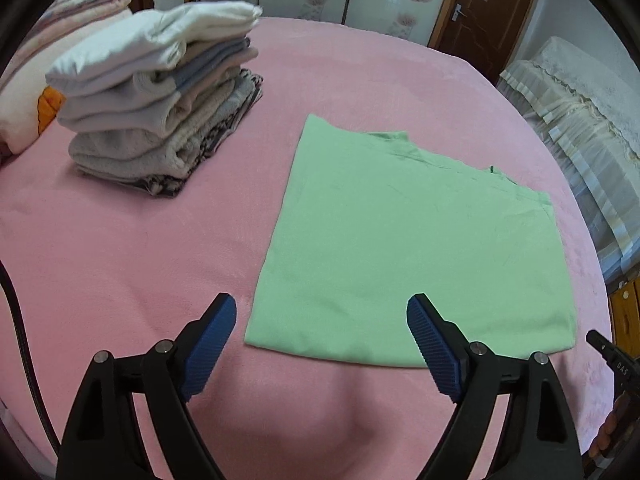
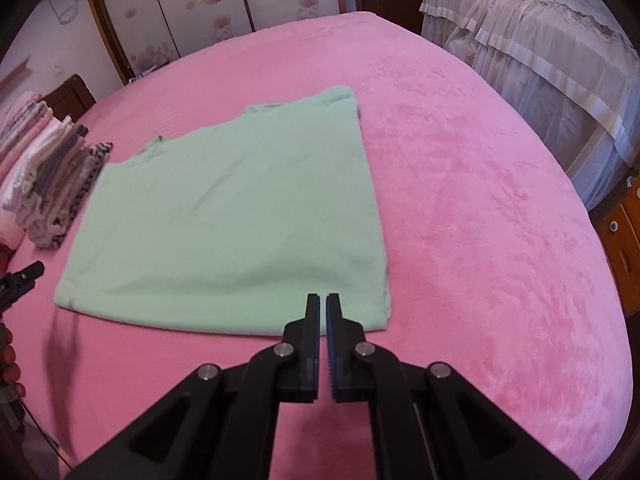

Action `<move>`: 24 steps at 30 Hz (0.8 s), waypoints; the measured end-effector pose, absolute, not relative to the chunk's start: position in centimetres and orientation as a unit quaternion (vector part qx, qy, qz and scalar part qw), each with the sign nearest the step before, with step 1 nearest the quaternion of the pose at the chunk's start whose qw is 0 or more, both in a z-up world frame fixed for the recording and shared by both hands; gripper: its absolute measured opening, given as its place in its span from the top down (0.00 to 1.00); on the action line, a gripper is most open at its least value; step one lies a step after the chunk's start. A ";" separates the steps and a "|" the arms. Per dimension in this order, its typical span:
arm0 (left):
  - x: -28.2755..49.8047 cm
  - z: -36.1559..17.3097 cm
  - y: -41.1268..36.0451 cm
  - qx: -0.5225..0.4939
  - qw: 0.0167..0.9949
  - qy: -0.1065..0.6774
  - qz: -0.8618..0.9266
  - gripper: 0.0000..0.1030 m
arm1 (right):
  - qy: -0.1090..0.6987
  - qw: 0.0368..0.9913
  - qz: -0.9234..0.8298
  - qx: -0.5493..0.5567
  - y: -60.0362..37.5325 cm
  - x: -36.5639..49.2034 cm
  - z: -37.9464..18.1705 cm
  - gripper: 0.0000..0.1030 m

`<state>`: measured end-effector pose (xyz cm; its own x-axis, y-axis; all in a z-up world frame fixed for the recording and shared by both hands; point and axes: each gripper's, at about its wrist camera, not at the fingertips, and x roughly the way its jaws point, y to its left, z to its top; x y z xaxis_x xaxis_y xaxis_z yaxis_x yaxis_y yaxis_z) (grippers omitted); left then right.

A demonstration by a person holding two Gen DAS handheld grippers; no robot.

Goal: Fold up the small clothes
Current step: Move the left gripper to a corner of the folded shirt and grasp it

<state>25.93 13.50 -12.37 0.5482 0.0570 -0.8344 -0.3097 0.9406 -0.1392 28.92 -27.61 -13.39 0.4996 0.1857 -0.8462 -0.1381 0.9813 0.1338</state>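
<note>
A mint-green garment (image 1: 404,248) lies flat and folded on the pink bed cover (image 1: 120,240); the right wrist view shows the garment (image 2: 232,216) too. My left gripper (image 1: 322,308) hovers above its near left corner, jaws wide apart with nothing between the blue pads (image 1: 210,348). My right gripper (image 2: 322,298) hangs over the garment's near right edge, its jaws together and no cloth caught in them. The left gripper's tip (image 2: 24,274) shows at the left edge of the right wrist view, and the right gripper's tip (image 1: 604,350) at the right edge of the left wrist view.
A tall stack of folded clothes (image 1: 160,100) stands on the bed to the left of the green garment. A pillow (image 1: 24,112) lies behind the stack. A lace-covered piece of furniture (image 2: 532,52) stands beyond the bed's right side. Closet panels and a brown door (image 1: 484,12) line the far wall.
</note>
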 end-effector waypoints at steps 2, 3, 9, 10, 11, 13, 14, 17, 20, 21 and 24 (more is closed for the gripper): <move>25.6 -11.4 12.7 -0.125 0.872 0.462 0.104 0.16 | 0.486 0.868 0.101 0.023 -26.7 28.5 -12.3 0.97; 25.2 -10.8 12.3 -0.121 0.873 0.461 0.101 0.16 | 0.481 0.870 0.105 0.021 -26.2 28.4 -11.7 0.97; 24.6 -8.7 10.2 -0.106 0.883 0.446 0.094 0.12 | 0.453 0.882 0.128 0.006 -22.7 27.5 -8.9 0.97; 24.6 -8.6 9.9 -0.107 0.883 0.446 0.096 0.11 | 0.451 0.883 0.132 0.004 -22.2 27.5 -8.8 0.97; 24.7 -8.6 9.7 -0.109 0.883 0.446 0.097 0.09 | 0.450 0.883 0.136 0.003 -21.5 27.6 -8.7 0.97; 24.9 -8.9 9.6 -0.122 0.882 0.446 0.096 0.09 | 0.450 0.881 0.145 0.000 -20.0 27.8 -8.9 0.97; 25.0 -9.1 9.6 -0.129 0.880 0.448 0.096 0.09 | 0.450 0.881 0.148 -0.001 -19.4 27.9 -8.9 0.97; 25.3 -10.5 9.8 -0.155 0.869 0.458 0.100 0.09 | 0.451 0.878 0.162 -0.002 -17.5 28.4 -9.7 0.97; 25.4 -12.4 10.2 -0.182 0.858 0.471 0.101 0.09 | 0.453 0.876 0.166 -0.010 -15.7 29.1 -10.8 0.97; 25.3 -13.1 10.5 -0.192 0.853 0.474 0.104 0.09 | 0.454 0.875 0.166 -0.012 -15.0 29.6 -11.4 0.97; 24.6 -15.5 11.6 -0.243 0.837 0.478 0.107 0.09 | 0.452 0.876 0.169 -0.012 -13.8 30.6 -12.6 0.97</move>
<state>24.63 11.59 -15.50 0.5195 -0.0534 -0.8528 -0.4124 0.8584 -0.3050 30.65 -13.79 -12.57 0.5343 0.2863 -0.7953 -0.3073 0.9423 0.1328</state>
